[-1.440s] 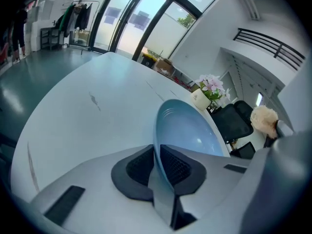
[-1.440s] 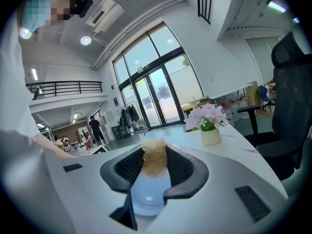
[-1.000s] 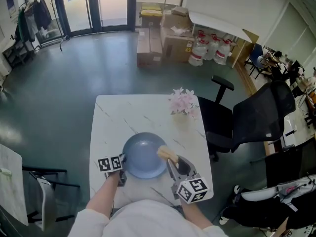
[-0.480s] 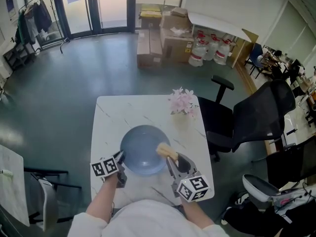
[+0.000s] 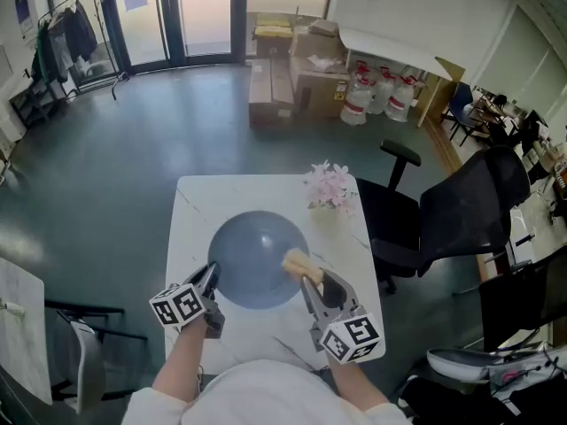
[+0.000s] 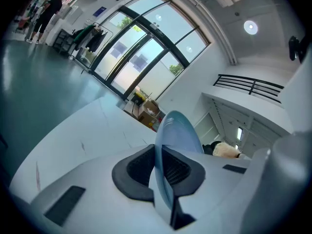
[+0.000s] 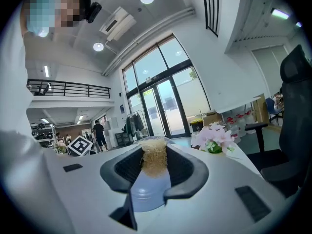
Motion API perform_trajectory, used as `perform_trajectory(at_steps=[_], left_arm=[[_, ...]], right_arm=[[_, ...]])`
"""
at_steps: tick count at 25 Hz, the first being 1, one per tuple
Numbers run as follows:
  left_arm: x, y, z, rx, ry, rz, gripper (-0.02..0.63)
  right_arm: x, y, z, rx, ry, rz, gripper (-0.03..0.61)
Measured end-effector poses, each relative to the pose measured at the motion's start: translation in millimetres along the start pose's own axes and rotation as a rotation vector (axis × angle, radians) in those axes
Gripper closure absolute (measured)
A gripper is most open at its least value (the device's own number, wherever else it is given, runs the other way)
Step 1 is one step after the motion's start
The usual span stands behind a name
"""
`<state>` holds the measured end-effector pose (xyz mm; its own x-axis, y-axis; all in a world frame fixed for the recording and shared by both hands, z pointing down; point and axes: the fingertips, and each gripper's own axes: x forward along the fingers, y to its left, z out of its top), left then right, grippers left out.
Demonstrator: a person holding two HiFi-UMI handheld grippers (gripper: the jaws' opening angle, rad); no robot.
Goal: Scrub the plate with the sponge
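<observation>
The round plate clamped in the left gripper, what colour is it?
Plain light blue, no pattern: the round plate shows best in the head view.

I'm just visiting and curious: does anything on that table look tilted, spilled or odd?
Only the blue plate: the left gripper pinches its rim and seems to hold it up off the white table. The right gripper holds the sponge. Nothing looks spilled.

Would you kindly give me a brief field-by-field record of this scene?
Left gripper: shut on the blue plate at its rim
Right gripper: shut on the sponge
Sponge position: at the plate's right rim
Surface: white table
Also present: pink flowers
</observation>
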<state>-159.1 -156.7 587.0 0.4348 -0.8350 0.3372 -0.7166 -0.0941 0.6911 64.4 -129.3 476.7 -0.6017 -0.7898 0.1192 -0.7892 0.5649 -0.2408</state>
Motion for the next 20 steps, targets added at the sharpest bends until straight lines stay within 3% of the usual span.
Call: perform_trajectory(at_steps=[14,20], left_arm=[[-30,-30,18,0.048,-0.095,-0.038,0.569],[-38,-39,16,0.052,-0.108,-0.052,0.569]], right_arm=[[-2,21,10,-0.050,-0.022,0.041,0.436],[3,47,3,-0.155,0.007,0.100,0.436]])
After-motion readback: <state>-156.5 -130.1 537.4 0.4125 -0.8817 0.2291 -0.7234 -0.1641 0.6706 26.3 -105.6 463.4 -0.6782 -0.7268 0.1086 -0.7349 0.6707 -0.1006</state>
